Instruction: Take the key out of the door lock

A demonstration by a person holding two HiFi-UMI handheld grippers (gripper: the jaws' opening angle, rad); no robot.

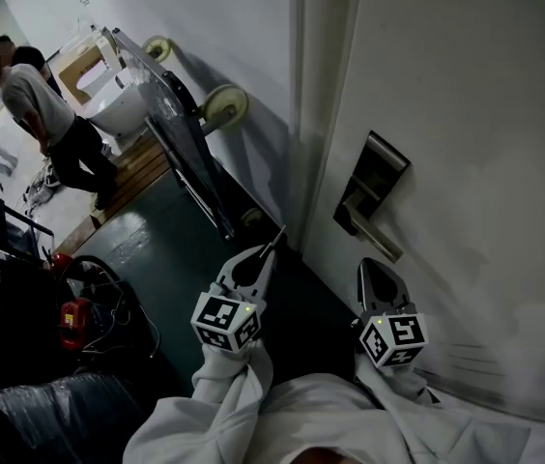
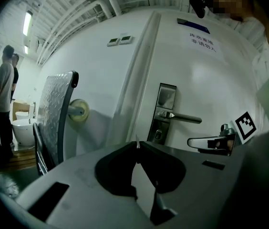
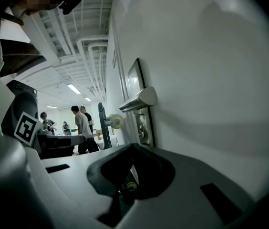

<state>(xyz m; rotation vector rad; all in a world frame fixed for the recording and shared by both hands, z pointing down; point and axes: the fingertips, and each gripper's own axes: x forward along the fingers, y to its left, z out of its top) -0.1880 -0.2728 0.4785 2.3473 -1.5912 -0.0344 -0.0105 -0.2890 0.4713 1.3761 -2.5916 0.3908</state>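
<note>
A: Where's the key (image 1: 277,239)?
B: Out of the lock (image 2: 158,135), pinched in the left tongs (image 1: 261,259) and held clear of the door (image 1: 466,114). The right tongs (image 1: 379,271) are closed on nothing, simply spare.

Left claw (image 1: 271,251) clamped, right claw (image 1: 376,265) closed

The head view is dim and grainy: the floor (image 1: 171,249) and the lower left corner sink almost to black, while the pale door (image 1: 466,104) takes soft light and a broad shadow lies on the wall (image 1: 239,27) beside it. In the left gripper view a ceiling lamp (image 2: 27,23) glares at the upper left, and in the right gripper view strip lights (image 3: 74,88) glow far back. Both views bow straight lines outward and go black at the corners.
</note>
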